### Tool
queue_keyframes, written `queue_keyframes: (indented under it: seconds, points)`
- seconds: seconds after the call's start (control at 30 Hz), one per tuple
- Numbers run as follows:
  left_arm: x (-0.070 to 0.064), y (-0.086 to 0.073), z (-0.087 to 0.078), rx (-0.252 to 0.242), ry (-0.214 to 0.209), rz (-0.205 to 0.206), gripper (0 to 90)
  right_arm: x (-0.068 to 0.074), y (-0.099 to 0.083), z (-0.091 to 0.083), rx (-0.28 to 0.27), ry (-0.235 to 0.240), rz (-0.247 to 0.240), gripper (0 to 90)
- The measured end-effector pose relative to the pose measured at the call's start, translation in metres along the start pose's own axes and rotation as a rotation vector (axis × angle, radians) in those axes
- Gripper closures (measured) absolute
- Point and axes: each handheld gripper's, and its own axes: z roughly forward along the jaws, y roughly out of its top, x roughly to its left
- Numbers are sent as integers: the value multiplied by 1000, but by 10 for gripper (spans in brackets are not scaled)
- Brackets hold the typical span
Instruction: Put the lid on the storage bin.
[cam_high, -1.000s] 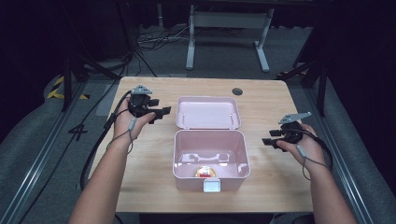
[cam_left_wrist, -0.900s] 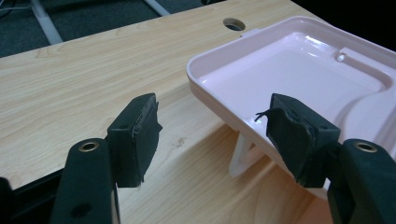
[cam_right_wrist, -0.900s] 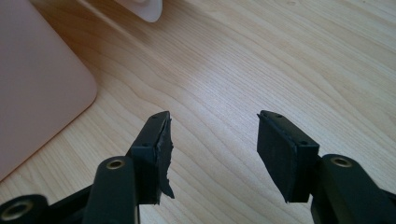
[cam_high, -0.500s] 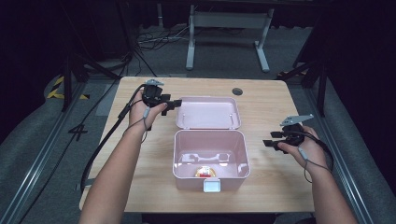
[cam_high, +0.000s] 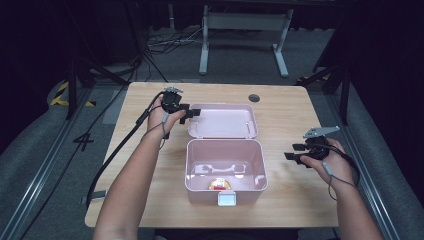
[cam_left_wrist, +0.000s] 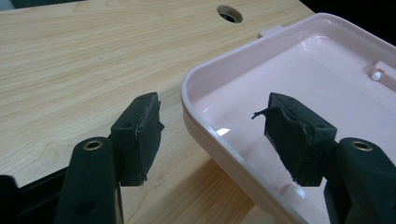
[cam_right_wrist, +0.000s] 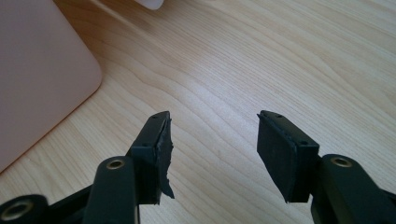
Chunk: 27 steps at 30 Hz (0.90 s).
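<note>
Pink plastic lid lies flat-open behind its box; your left gripper straddles its rim, jaws spread. Likely step: closing it, so pinch the rim and swing forward. Your right gripper idles beside the box, jaws spread, empty.

Small red and yellow object in the open pink plastic box: too small to identify.
Box's near wall: hides the object's lower part.
Pink plastic lid: cut off right, left gripper view.

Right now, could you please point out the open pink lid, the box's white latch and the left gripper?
Pink lid (cam_high: 222, 120), high view, its inner face.
White latch (cam_high: 227, 199), high view, front tab.
Left gripper (cam_left_wrist: 212, 128), left gripper view, between its open jaws.
</note>
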Motion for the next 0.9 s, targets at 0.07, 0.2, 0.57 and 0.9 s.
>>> queue_keyframes:
  seconds: [0.07, 0.2, 0.57, 0.9]
  points:
    - [3, 0, 3, 1, -16, -15, 368, 1, -1, 0, 3, -1, 5, 461]
    - [5, -2, 9, -1, -60, -44, 383, 2, -2, 0, 3, 0, -1, 461]
    - [1, 4, 17, 53, -71, -45, 461, 4, -4, -4, -10, 8, 8, 462]
    - [-1, 12, 3, -16, -46, -41, 631, 5, -2, -6, -23, 11, 2, 471]
